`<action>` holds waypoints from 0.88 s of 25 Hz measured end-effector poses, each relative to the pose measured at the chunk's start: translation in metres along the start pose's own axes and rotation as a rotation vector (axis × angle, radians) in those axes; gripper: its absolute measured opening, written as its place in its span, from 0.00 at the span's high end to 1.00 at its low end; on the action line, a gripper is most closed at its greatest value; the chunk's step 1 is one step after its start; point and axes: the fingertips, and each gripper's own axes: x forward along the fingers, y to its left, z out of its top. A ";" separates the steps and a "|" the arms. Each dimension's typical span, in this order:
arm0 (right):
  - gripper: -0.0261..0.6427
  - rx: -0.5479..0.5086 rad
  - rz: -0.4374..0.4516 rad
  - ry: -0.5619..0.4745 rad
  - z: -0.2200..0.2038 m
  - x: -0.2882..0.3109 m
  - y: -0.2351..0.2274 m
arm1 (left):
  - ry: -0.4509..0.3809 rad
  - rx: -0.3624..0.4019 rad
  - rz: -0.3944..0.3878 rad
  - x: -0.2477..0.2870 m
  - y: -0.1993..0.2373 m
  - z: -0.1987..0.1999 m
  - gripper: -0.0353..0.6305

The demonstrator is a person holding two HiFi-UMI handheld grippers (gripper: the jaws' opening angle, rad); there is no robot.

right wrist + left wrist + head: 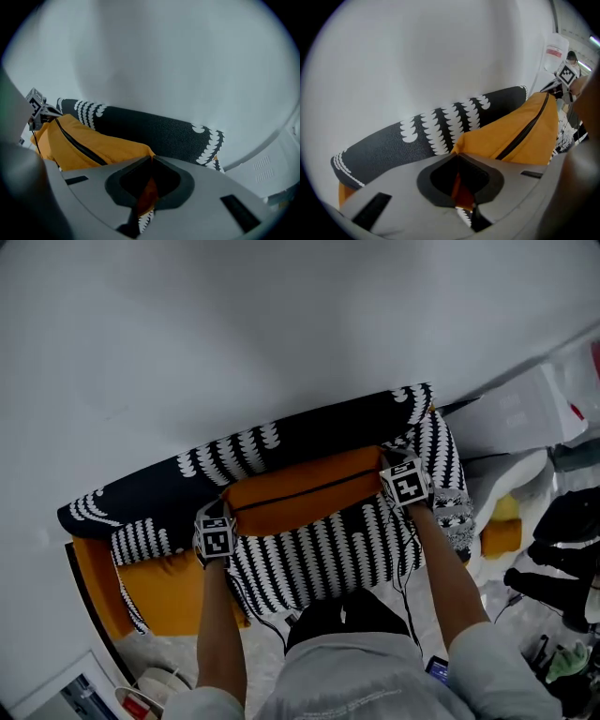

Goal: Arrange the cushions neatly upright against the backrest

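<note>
An orange cushion with a black zip runs lengthwise in front of the sofa's black backrest, which has white scallop rows. My left gripper is shut on the cushion's left corner and my right gripper is shut on its right corner. In the left gripper view the orange cushion stretches away from the left gripper towards the other gripper's marker cube. In the right gripper view the orange cushion is pinched in the right gripper. A black-and-white patterned cushion lies just below the orange one.
A smaller patterned cushion rests on the orange seat at the left. White boxes and dark clutter crowd the right side. Another orange piece shows beside the sofa's right end. A plain white wall rises behind the backrest.
</note>
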 end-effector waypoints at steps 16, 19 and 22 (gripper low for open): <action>0.89 -0.050 -0.027 -0.142 0.062 0.010 -0.005 | -0.084 -0.091 0.084 0.012 0.036 0.052 0.77; 0.87 -0.096 0.000 -0.189 0.074 -0.014 0.001 | -0.185 -0.117 0.100 -0.005 0.039 0.068 0.75; 0.87 -0.081 -0.004 -0.228 0.079 -0.038 -0.003 | -0.249 -0.130 0.133 -0.032 0.038 0.079 0.75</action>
